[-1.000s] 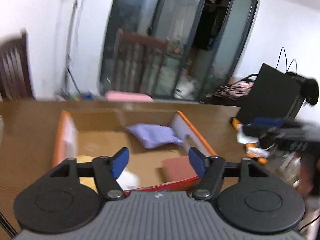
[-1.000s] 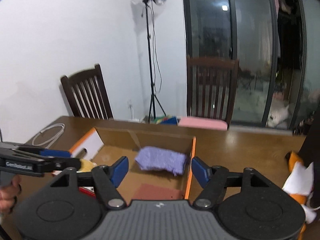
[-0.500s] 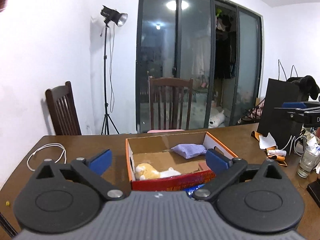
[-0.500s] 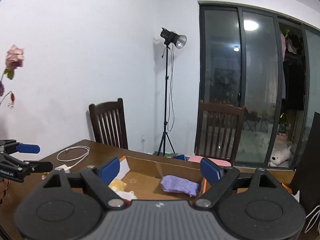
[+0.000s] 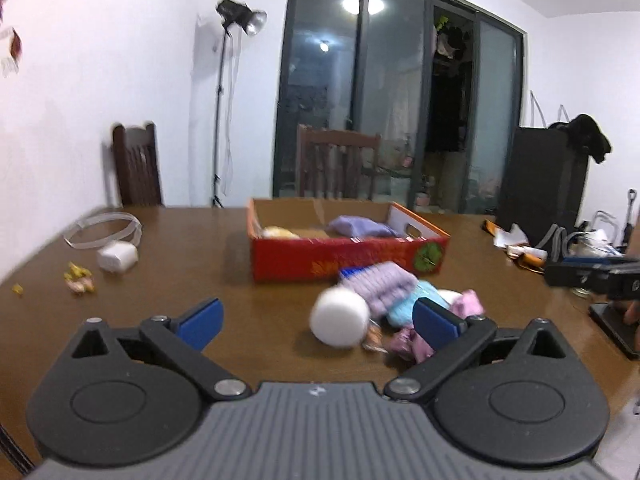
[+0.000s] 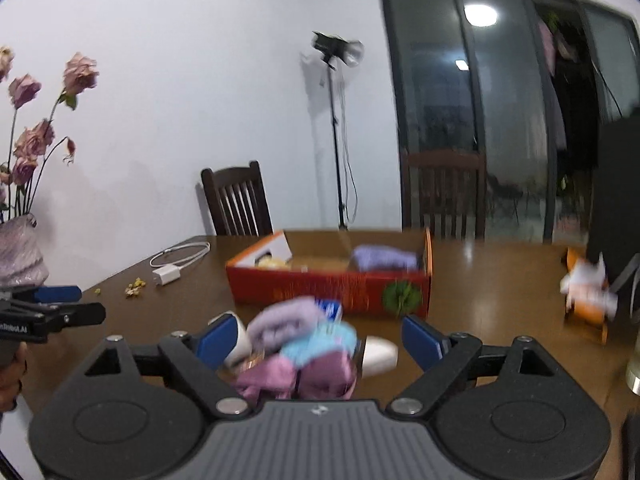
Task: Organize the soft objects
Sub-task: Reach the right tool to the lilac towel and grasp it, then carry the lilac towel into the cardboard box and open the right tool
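Both grippers stand spread wide with nothing between their blue pads. The left gripper [image 5: 316,320] hangs low over the table [image 5: 200,268], and the right gripper [image 6: 320,338] does the same at its own side; each shows at the edge of the other's view, at 3 o'clock and 9 o'clock.

The soft things lie in two places. A red box [image 5: 348,258] sits mid-table at 12 o'clock from both grippers, open at the top, with a purple cloth [image 5: 360,226] and something yellow [image 5: 278,232] inside. In front of the box, on the bare wood, is a loose pile — a purple knit [image 5: 386,284], a light blue piece [image 5: 404,308], pink pieces [image 5: 408,344] and a white roll [image 5: 340,318]. In the left view the pile lies ahead at about 1 o'clock, the white roll nearest. In the right view the pile is right at the pads, its pink pieces [image 6: 296,376] lying low between the open fingers but not pinched.

At 10 o'clock from the left gripper lie a white charger [image 5: 117,256] with its coiled cable [image 5: 104,226], and a few small yellow scraps [image 5: 80,280]. Motion blur softens the pile, so finer detail cannot be told.
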Demonstrator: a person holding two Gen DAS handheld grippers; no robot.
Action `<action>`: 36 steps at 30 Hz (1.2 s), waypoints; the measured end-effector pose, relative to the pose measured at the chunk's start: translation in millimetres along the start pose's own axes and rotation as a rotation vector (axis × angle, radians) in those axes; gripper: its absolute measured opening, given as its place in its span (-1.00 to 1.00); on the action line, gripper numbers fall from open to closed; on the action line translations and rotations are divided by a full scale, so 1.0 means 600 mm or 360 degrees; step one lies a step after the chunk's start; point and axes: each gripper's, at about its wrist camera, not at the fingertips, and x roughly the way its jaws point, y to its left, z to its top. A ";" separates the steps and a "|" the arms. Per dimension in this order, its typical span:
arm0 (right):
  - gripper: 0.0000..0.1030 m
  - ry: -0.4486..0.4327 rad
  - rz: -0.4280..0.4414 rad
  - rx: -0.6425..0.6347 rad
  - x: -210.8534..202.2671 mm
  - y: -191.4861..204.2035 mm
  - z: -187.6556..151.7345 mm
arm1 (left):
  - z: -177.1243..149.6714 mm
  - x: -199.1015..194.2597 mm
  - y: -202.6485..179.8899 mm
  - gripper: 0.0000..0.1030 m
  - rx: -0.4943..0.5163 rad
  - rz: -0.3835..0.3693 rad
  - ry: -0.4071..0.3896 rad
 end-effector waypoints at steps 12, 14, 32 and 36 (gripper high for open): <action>0.63 0.0172 0.0045 0.0066 0.114 0.008 -0.012 | 0.000 0.149 0.012 0.99 -0.0156 -0.0033 0.0216; 0.54 0.0203 0.0051 0.0092 0.143 0.006 -0.010 | 0.004 0.177 0.011 0.99 -0.0148 -0.0023 0.0214; -0.65 0.0385 0.0144 0.0168 0.367 0.009 0.028 | 0.016 0.262 0.031 0.83 -0.0177 -0.0084 0.0270; -0.69 0.0179 0.0171 0.0069 0.325 0.039 0.051 | 0.010 0.234 0.047 0.85 -0.0246 -0.0059 0.0243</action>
